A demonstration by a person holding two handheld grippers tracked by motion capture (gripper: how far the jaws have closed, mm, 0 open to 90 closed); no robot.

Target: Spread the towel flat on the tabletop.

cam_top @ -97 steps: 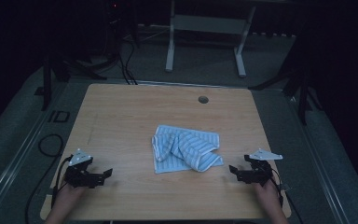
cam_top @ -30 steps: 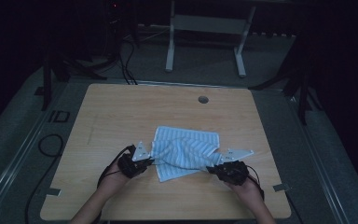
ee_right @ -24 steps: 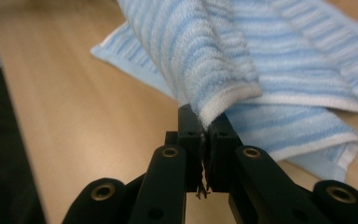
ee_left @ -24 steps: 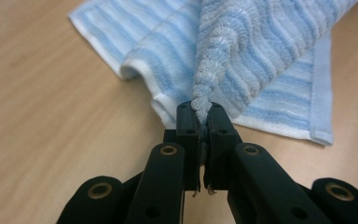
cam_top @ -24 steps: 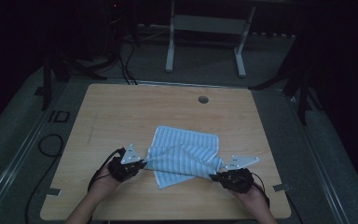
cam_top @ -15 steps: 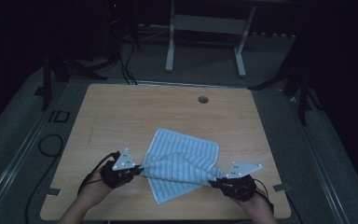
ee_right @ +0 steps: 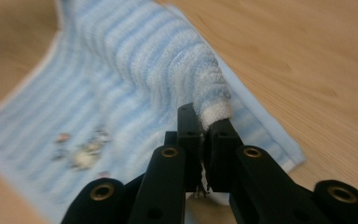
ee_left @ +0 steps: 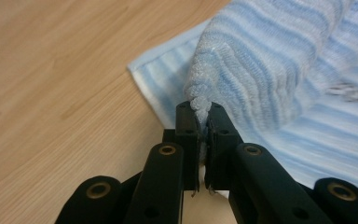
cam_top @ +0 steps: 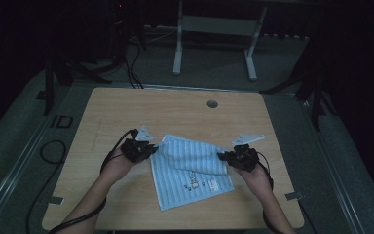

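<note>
Midway through a fold, I have the blue striped towel (cam_top: pixel 192 170) pinched at two corners, one in each hand-held gripper. The towel lies on the table (cam_top: pixel 126 112), toward the near edge and well short of the round cable hole (cam_top: pixel 212 104) at the far side. The left hand-held gripper (cam_top: pixel 152 148) sits at the towel's left edge and the right hand-held gripper (cam_top: pixel 222 157) at its right edge; both have their jaws clamped together on bunched terry, with a raised fold of cloth strung between them over the flat layer.

To do this step well, I judge that both corners should travel together and level, so the lifted edge stays taut and lands square on the far hem of the towel instead of skewed. I would keep the clamps firm until the cloth is laid down, since a corner slipping out on one side would let the fold collapse.

From the high view I read the overall shape: the near part of the towel spread flat, with a small printed motif (cam_top: pixel 199 183) facing up, and both forearms coming in below it. That view is too dim to show the grip itself. The left gripper view supplies that, showing the corner of the towel (ee_left: pixel 200 102) squeezed into a thin wad between the pads, bare wood beside it. The right gripper view shows a white hem (ee_right: pixel 214 112) wrapped at the jaw tips and the motif blurred beyond.
</note>
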